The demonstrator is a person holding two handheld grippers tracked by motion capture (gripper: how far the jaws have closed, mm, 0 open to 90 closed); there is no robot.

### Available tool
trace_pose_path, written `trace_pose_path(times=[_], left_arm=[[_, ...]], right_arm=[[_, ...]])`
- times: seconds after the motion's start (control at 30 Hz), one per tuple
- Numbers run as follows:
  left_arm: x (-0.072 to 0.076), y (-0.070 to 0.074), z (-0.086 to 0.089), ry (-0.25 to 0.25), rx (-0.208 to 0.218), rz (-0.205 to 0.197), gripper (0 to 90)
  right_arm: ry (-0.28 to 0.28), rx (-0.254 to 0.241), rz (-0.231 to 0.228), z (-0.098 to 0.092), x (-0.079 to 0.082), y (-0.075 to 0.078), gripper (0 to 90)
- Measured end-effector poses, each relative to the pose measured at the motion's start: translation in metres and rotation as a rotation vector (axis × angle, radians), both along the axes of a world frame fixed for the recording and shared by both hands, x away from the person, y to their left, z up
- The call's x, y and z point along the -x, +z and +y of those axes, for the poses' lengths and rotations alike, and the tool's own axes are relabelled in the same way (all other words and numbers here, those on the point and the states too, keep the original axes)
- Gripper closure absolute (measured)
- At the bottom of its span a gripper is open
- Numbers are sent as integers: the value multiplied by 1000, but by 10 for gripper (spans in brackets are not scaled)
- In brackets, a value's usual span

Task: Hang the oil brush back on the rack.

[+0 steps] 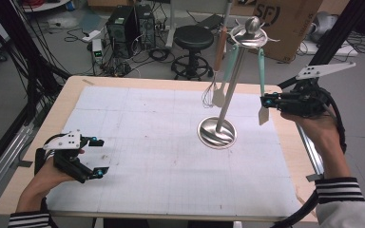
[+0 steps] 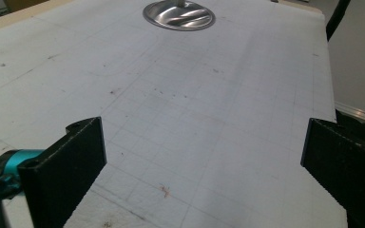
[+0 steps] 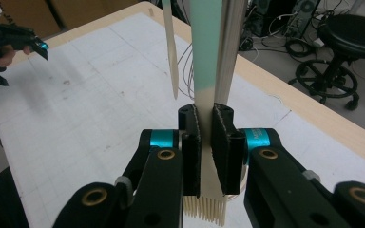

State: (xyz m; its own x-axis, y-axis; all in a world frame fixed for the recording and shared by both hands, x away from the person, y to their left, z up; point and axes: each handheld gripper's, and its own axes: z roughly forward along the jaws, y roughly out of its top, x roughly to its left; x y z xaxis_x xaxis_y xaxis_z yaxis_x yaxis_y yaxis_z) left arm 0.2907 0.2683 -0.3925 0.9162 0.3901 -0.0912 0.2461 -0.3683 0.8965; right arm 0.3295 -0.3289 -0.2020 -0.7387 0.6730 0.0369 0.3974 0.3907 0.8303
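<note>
A steel utensil stand (image 1: 217,133) with a round base and a leaning pole (image 1: 231,78) stands right of the mat's middle. From its top ring hang a whisk (image 1: 209,92), a teal-handled spatula (image 1: 220,95) and a teal-handled basting brush (image 1: 263,115). My right gripper (image 1: 266,101) is shut on the brush's cream head (image 3: 206,156), just below the teal handle, with the bristles showing under the jaws. My left gripper (image 1: 97,156) rests low at the table's front left, open, with nothing between its jaws (image 2: 204,161). The stand's base (image 2: 179,14) lies far ahead of it.
A white grid mat (image 1: 161,142) covers the wooden table (image 1: 71,90). Behind the table stand a black stool (image 1: 193,38), computer towers (image 1: 128,23) and a cardboard box (image 1: 285,23), with cables on the floor. A metal rail (image 1: 313,156) runs along the right edge.
</note>
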Motion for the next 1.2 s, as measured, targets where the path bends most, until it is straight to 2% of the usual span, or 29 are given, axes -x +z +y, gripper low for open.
trace_pose_path(times=[0.2, 0.23, 0.37, 0.5, 0.63, 0.7, 0.73, 0.8, 0.83, 0.97, 1.2], left_arm=[[0, 0, 2, 4, 2, 0, 17], [1, 0, 2, 8, 3, 0, 17], [1, 0, 3, 15, 4, 1, 17], [2, 0, 3, 20, 9, 0, 17], [4, 0, 3, 33, 9, 1, 17], [5, 0, 2, 37, 11, -1, 17], [5, 1, 2, 37, 16, -4, 17], [7, 1, 0, 43, 20, -10, 17], [7, 0, 0, 43, 17, -12, 17], [9, 1, -3, 51, 13, -25, 16], [12, 0, -5, 64, 24, -44, 17]], right_arm=[[35, -15, 1, 10, -9, -7, 790], [49, -21, -1, 11, -10, -7, 715], [67, -25, -13, 15, -6, -13, 573], [80, -62, 8, 13, 1, -20, 360], [87, -75, -9, 14, 11, -31, 118], [132, -108, -35, 14, 16, -38, 62], [158, -134, -41, 14, 19, -43, 1], [185, -165, -38, 13, 23, -53, 0], [196, -165, -49, 13, 24, -59, 0], [189, -206, -60, 13, 31, -80, 0], [193, -196, -79, 19, 43, -112, 0]])
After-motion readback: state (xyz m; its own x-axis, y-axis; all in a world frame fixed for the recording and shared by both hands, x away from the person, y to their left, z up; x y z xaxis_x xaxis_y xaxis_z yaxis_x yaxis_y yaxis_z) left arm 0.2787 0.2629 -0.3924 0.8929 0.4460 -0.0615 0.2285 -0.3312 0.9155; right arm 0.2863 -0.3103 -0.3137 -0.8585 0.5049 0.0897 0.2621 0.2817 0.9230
